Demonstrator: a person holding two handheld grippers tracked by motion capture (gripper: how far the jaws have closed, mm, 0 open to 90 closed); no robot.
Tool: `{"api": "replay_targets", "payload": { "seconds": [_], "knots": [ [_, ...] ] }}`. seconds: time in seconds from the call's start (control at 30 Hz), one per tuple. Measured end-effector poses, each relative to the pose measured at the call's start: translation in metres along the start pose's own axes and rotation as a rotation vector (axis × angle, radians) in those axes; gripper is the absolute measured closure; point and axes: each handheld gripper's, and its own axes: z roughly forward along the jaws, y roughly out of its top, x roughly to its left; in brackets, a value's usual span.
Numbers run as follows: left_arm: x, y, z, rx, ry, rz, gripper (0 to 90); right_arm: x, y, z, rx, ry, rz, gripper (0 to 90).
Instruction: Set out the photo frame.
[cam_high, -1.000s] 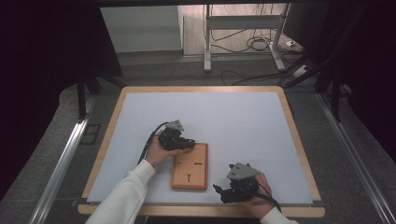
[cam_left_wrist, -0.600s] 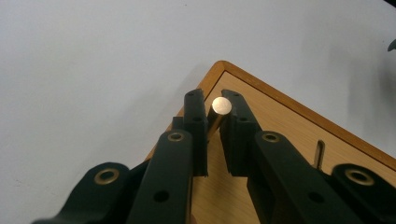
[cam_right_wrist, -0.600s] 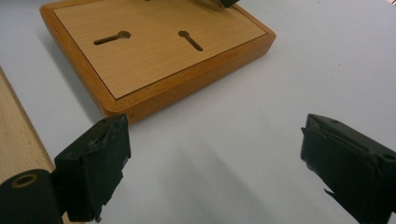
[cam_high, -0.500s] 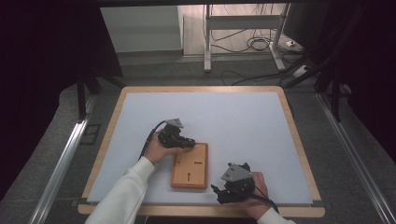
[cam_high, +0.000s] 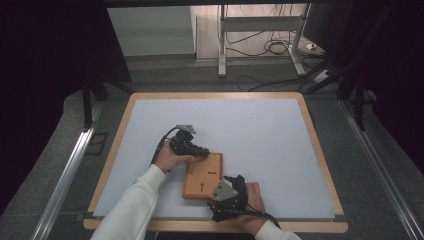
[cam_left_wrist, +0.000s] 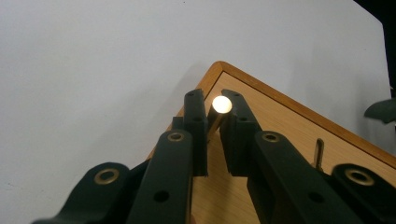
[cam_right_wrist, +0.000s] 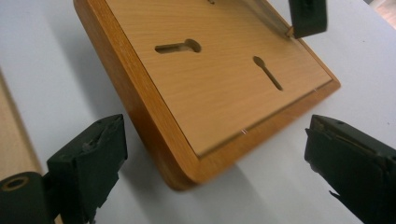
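Left gripper (cam_high: 200, 150): at the far left corner of the wooden board (cam_high: 202, 176), its jaws drawn close together and pinching a slim metal peg (cam_left_wrist: 221, 104) (the round end catches the light in the left gripper view).
Peg: clamped between the two black fingers (cam_left_wrist: 195, 122), standing over the board's corner; how it meets the wood is hidden by the jaws.
Right gripper (cam_right_wrist: 219, 154): jaws spread wide and just been opening, the board's near corner lying between them with neither pad touching the wood.
Right fingers (cam_right_wrist: 93, 154): one on each side of that corner, resting close over the white mat (cam_high: 260, 130).
Board: flat on the mat near the table's front edge, between the two hands; its face shows keyhole-shaped slots (cam_right_wrist: 177, 46) (two are plain in the right gripper view).
Small pin (cam_left_wrist: 319, 150): upright on the board, apart from the left jaws.
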Motion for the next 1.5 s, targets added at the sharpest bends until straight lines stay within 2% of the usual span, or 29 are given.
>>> {"api": "replay_targets", "payload": {
  "seconds": [0.13,0.27,0.43,0.5,0.53,0.63,0.9,1.03,1.1,1.13,1.17,1.2,1.23,1.33,1.37,1.4,1.5],
  "knots": [
    [0.001,0.0,0.0,0.001,-0.007,-0.009,81.5,0.003,0.002,0.006,0.006,-0.027,-0.017,7.5],
    [0.0,0.0,0.0,-0.002,0.003,-0.011,81.7,0.004,0.004,0.009,0.003,-0.059,-0.034,9.4],
    [-0.001,-0.001,0.0,-0.012,0.009,-0.016,81.2,0.01,0.006,0.006,-0.014,-0.101,-0.118,12.3],
    [-0.002,-0.002,0.0,-0.015,0.025,-0.013,81.7,0.01,0.006,0.005,-0.022,-0.102,-0.121,13.7],
    [-0.003,-0.001,0.001,-0.009,0.037,-0.001,81.5,0.006,0.008,0.002,-0.04,-0.088,-0.107,15.9],
    [-0.008,-0.001,0.002,-0.01,0.072,0.014,81.6,0.0,0.01,-0.004,-0.075,-0.104,-0.11,23.3],
    [-0.005,-0.001,0.002,-0.023,0.071,0.004,80.3,-0.007,0.016,-0.009,-0.08,-0.08,-0.145,29.6],
    [-0.005,-0.001,0.002,-0.032,0.08,-0.002,77.6,-0.011,0.022,-0.012,-0.09,-0.066,-0.146,36.3],
    [-0.006,0.0,0.001,-0.039,0.085,-0.006,72.9,-0.012,0.023,-0.013,-0.096,-0.059,-0.142,38.9],
    [-0.009,0.0,0.0,-0.038,0.115,0.0,64.1,-0.014,0.024,-0.015,-0.101,-0.065,-0.144,40.1],
    [-0.01,0.0,-0.001,-0.033,0.132,0.009,64.1,-0.014,0.024,-0.015,-0.101,-0.065,-0.144,40.1],
    [-0.014,0.001,-0.002,-0.043,0.156,0.016,61.6,-0.015,0.024,-0.015,-0.1,-0.066,-0.145,40.4],
    [-0.015,0.001,-0.004,-0.051,0.161,0.016,53.7,-0.016,0.024,-0.016,-0.103,-0.07,-0.144,41.1],
    [-0.018,0.001,-0.013,-0.089,0.189,0.003,43.9,-0.017,0.024,-0.017,-0.104,-0.072,-0.143,41.5],
    [-0.019,0.001,-0.017,-0.104,0.196,-0.002,43.9,-0.017,0.024,-0.017,-0.104,-0.072,-0.143,41.5],
    [-0.02,0.0,-0.02,-0.113,0.201,-0.006,38.6,-0.017,0.024,-0.017,-0.103,-0.071,-0.146,41.5],
    [-0.023,-0.006,-0.031,-0.138,0.221,-0.017,35.6,-0.017,0.024,-0.017,-0.102,-0.071,-0.146,41.7]
  ]
}}
